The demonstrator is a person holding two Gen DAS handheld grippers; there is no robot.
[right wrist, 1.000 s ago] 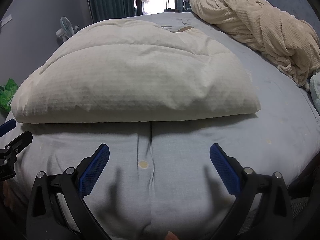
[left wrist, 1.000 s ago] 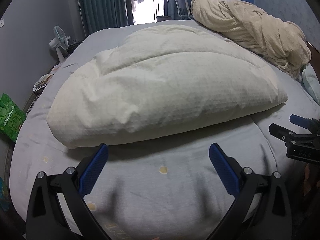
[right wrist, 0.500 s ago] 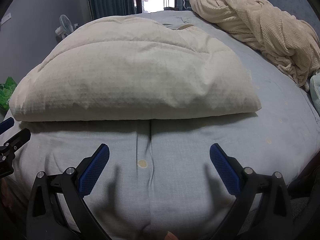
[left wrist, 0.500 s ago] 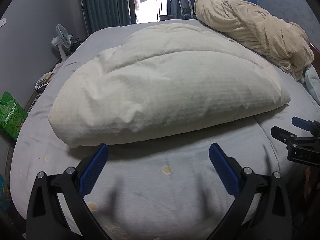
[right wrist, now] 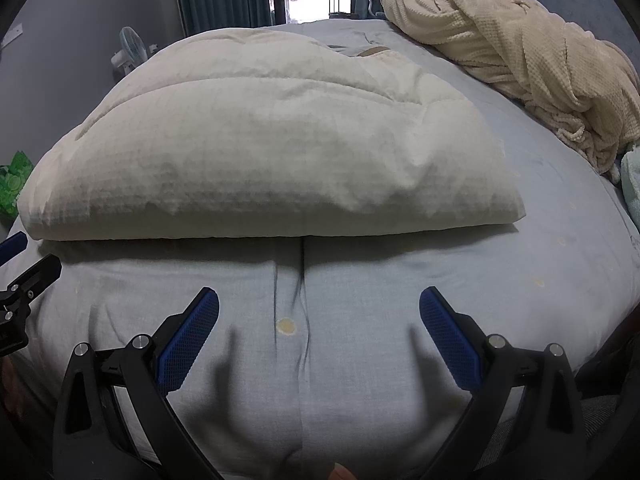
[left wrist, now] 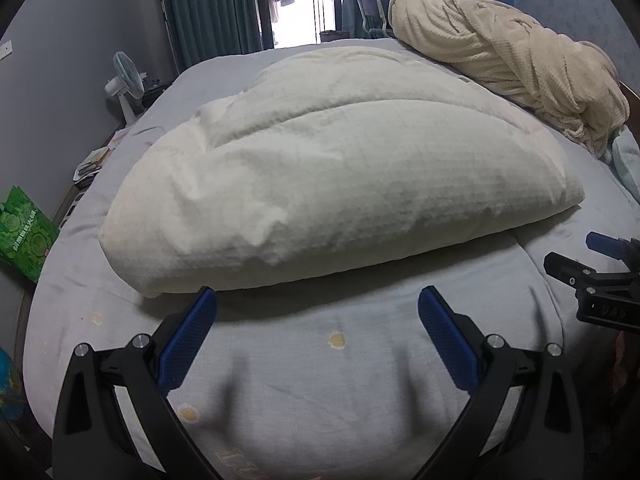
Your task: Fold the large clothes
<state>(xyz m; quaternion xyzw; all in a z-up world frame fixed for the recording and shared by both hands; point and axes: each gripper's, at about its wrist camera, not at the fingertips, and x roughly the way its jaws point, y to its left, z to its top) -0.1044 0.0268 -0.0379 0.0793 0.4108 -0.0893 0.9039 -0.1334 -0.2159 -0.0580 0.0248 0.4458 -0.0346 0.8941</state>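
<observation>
A thick cream quilted garment [left wrist: 340, 176] lies folded in a puffy bundle on the bed, also in the right wrist view [right wrist: 264, 152]. My left gripper [left wrist: 318, 312] is open and empty, hovering over the sheet just short of the bundle's near edge. My right gripper [right wrist: 320, 312] is open and empty, also short of that edge. Each gripper shows at the other view's side: the right gripper [left wrist: 600, 280] and the left gripper [right wrist: 20, 280].
The bed has a pale blue sheet [right wrist: 400, 300] with small yellow spots. A cream waffle blanket [left wrist: 512, 64] is heaped at the far right. A white fan [left wrist: 124, 84] and a green bag [left wrist: 24, 228] stand on the left of the bed.
Both grippers have eased back slightly from the bundle and stay open. The garment has not moved.
</observation>
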